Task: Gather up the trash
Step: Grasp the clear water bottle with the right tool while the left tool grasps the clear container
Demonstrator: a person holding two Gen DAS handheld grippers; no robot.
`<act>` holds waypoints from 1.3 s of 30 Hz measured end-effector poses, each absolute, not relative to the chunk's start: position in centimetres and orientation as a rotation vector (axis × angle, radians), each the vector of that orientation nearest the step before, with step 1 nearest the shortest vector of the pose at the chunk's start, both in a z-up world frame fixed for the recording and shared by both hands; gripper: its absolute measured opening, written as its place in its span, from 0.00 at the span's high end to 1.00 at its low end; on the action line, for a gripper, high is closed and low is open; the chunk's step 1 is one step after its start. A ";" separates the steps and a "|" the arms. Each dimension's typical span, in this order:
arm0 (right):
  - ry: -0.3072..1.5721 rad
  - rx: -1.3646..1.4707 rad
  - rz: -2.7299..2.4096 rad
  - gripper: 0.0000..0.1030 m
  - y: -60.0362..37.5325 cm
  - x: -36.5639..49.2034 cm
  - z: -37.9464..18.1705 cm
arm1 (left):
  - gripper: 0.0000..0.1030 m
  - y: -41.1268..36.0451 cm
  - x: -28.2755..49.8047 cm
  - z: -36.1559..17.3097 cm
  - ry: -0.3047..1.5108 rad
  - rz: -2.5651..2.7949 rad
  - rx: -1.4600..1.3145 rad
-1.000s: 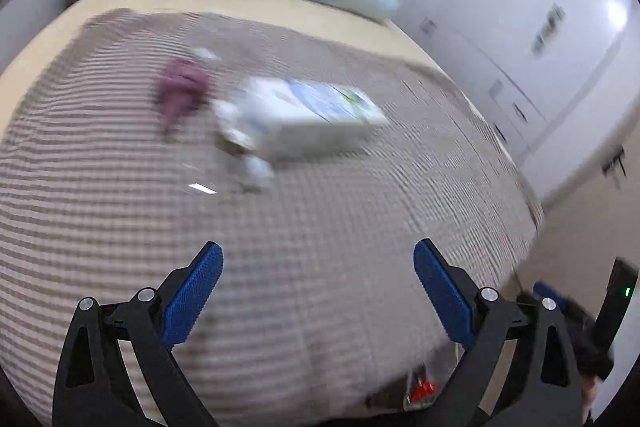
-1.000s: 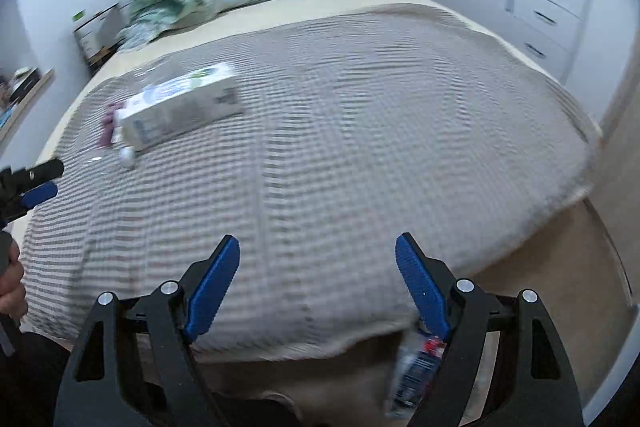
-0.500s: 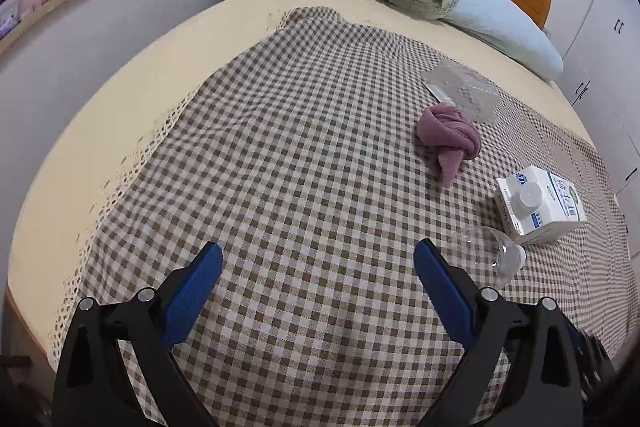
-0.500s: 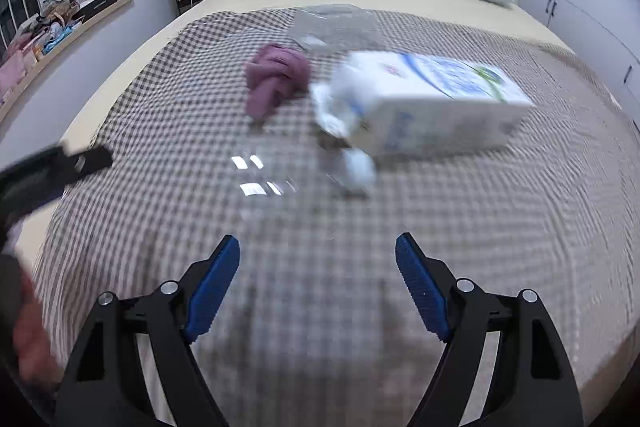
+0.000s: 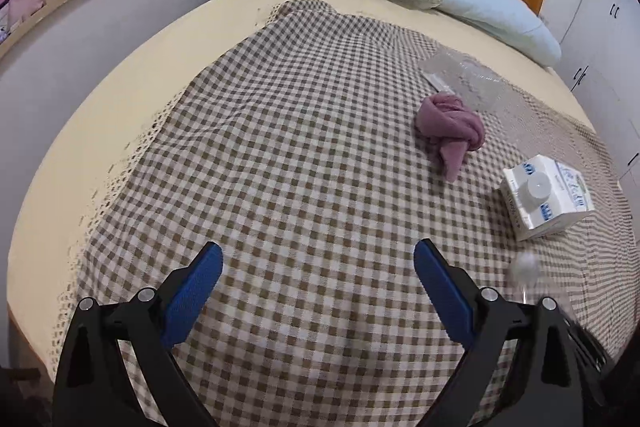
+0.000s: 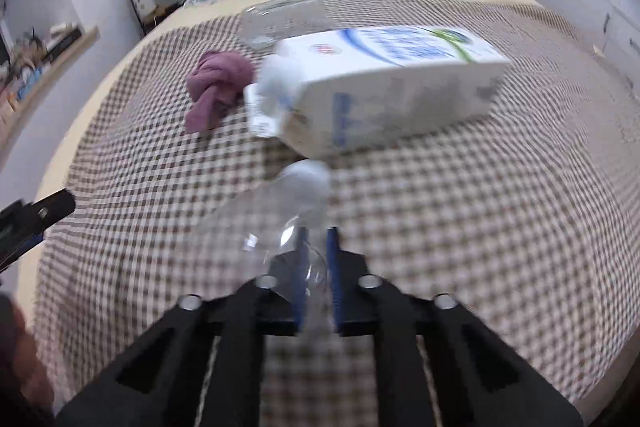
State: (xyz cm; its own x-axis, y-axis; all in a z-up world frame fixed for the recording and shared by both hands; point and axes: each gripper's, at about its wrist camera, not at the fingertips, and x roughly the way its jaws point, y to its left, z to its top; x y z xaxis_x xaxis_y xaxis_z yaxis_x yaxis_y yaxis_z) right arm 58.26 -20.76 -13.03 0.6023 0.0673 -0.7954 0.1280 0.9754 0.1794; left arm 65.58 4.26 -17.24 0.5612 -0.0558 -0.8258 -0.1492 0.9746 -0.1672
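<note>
On the milk carton [image 5: 546,201] we can make out blue script along its side and small blue marks beside the white cap, but none of the writing is sharp enough for us to read; in the right wrist view its upper face shows blue bands and a green mark, all blurred.

Our right gripper [image 6: 316,239] has just been closing, and its blue pads now stand narrow, pinching the crushed clear plastic bottle [image 6: 280,227]. The bottle's body sits between the fingers and its white cap points away from us, ahead of the fingertips. Just beyond that cap lies the carton on its side, its capped end turned toward us and slightly left. Farther ahead and to the left of the right gripper is a knotted purple cloth [image 6: 218,83], and behind the carton lies a clear plastic tray [image 6: 280,17].

Our left gripper [image 5: 318,269] hangs wide over the checked blanket [image 5: 280,155] with nothing between its fingers. From it, the carton lies ahead to the right, the purple cloth farther ahead on the right, and the clear tray just beyond the cloth. The bottle's white cap shows blurred right beside the left gripper's right finger.
</note>
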 end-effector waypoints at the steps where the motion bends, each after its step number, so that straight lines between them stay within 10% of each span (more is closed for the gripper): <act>1: 0.909 0.256 -0.039 0.96 -21.9 57.6 -12.5 | 0.10 4.1 65.7 -17.5 0.986 0.048 -0.237; 15: 0.704 0.350 -0.194 0.97 -31.5 56.3 -7.8 | 0.10 4.9 66.6 -17.7 0.984 -0.090 -0.554; 22: 0.728 0.467 -0.146 0.97 -33.5 56.5 -9.0 | 0.08 -0.5 78.5 -12.6 0.960 -0.327 -0.491; 39: 0.715 0.610 -0.309 0.97 -40.3 58.4 -11.9 | 0.16 -6.7 98.7 -22.1 1.291 -0.287 -0.755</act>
State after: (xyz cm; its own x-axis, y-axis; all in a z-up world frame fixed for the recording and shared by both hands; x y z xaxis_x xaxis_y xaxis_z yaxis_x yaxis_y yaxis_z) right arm 58.41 -40.26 -11.95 0.7205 -0.0605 -0.6908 0.4621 0.7846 0.4133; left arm 98.69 -6.73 -22.10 0.2815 -0.5886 -0.7578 -0.2116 0.7322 -0.6474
